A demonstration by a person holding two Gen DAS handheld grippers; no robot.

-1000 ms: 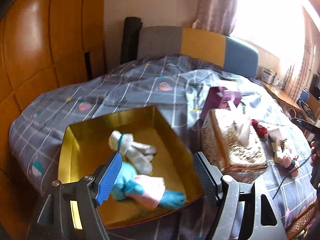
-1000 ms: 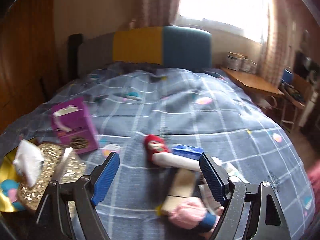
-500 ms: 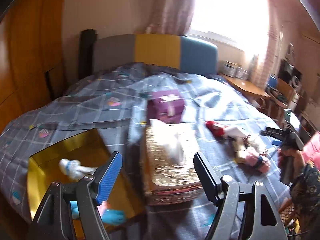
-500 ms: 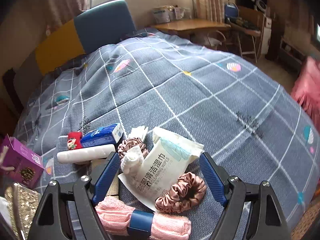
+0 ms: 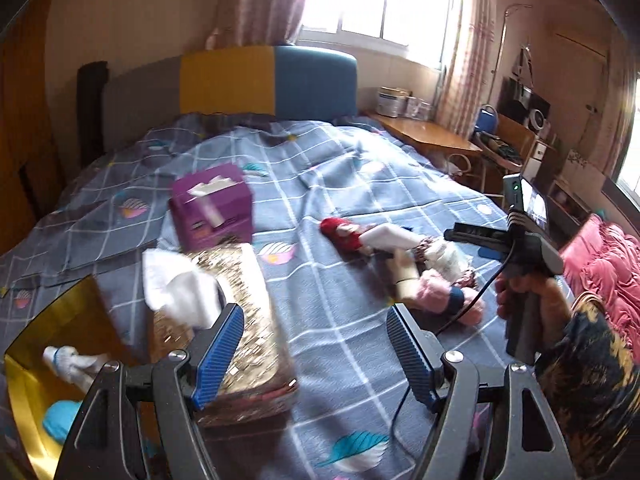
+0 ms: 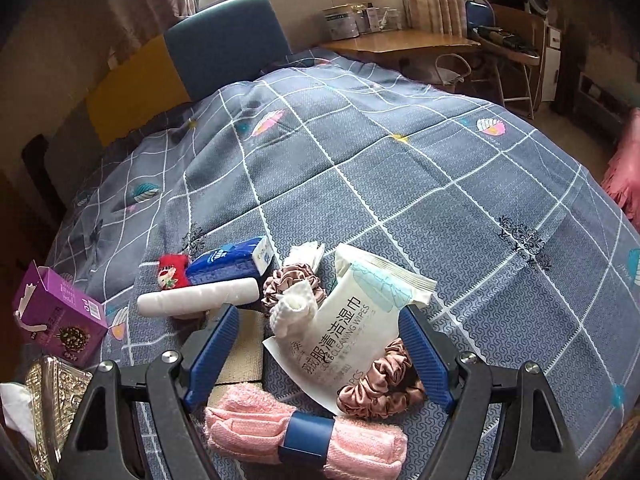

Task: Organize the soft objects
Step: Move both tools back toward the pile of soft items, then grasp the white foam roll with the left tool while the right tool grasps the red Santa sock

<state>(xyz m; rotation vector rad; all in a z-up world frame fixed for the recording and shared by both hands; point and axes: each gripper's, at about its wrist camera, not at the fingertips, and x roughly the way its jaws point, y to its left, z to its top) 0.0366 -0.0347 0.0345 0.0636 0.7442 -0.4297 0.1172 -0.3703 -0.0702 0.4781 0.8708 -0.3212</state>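
Observation:
My right gripper (image 6: 318, 354) is open and empty, low over a pile of soft things on the bed: a wet-wipes pack (image 6: 348, 324), two satin scrunchies (image 6: 378, 386) (image 6: 290, 282), a rolled pink towel (image 6: 304, 434) with a blue band, a white roll (image 6: 198, 302), a blue tissue pack (image 6: 232, 260) and a red sock (image 6: 172, 272). My left gripper (image 5: 316, 354) is open and empty, above the quilt by the gold sequin tissue box (image 5: 244, 320). The gold tray (image 5: 52, 344) at far left holds a white sock (image 5: 68, 364) and something teal. The right gripper also shows in the left wrist view (image 5: 496, 236).
A purple tissue box (image 5: 212, 208) sits on the grey checked quilt (image 6: 400, 168) behind the sequin box. The headboard (image 5: 264, 80) is at the far end. A wooden desk (image 6: 404, 42) with jars and a chair stand to the right. Pink bedding (image 5: 608, 264) lies at the right edge.
My left gripper has swung right, away from the gold tray, and now faces the bed's middle and the pile. My right gripper has dropped and tilted down over the pile.

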